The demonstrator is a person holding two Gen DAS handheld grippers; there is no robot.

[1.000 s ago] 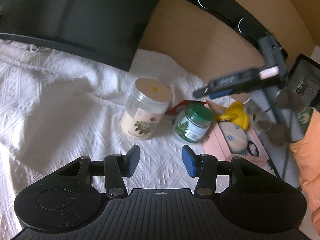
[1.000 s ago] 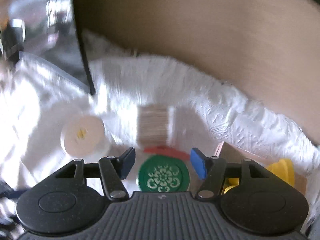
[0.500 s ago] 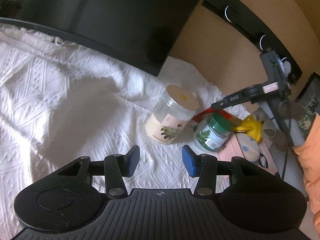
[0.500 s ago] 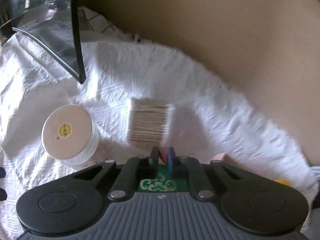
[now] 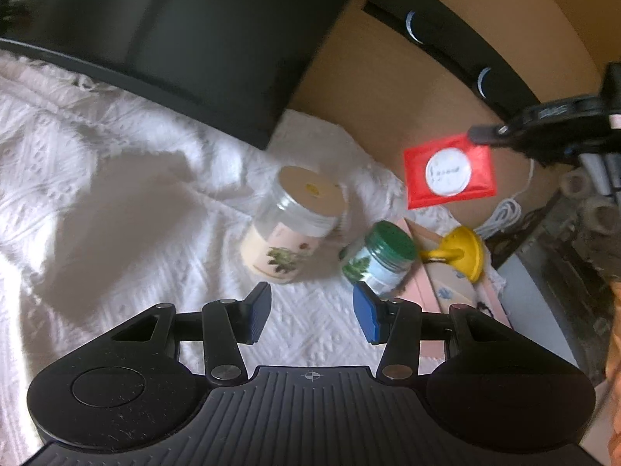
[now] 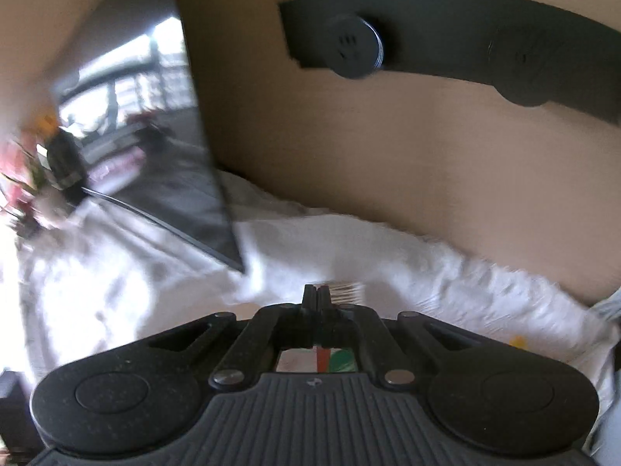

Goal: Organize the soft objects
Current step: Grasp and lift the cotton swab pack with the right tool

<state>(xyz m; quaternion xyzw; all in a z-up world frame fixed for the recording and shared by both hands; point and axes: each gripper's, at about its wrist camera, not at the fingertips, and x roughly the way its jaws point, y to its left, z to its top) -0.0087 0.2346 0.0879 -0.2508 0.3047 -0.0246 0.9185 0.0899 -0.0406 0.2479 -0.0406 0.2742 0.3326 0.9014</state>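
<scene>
Dangling in the air above the far right of the table, a red packet with a round white label hangs by its top right corner from the right claw, whose jaws are pressed together on that corner. In the right wrist view the same claw shows its fingers fully closed, with a strip of red visible beneath them; that view is blurred.

Below the packet, on a white textured cloth that covers the table, stands a small jar with a green lid. Just to its left is a larger clear jar with a pale lid and a plant picture on its side. To the right of the green-lidded jar lies a pink box, with a yellow funnel-shaped thing on it.

Nearer the camera, the left claw hovers over the cloth with its blue pads moderately apart and nothing between them. A dark screen stands at the back left, against a tan wall.
</scene>
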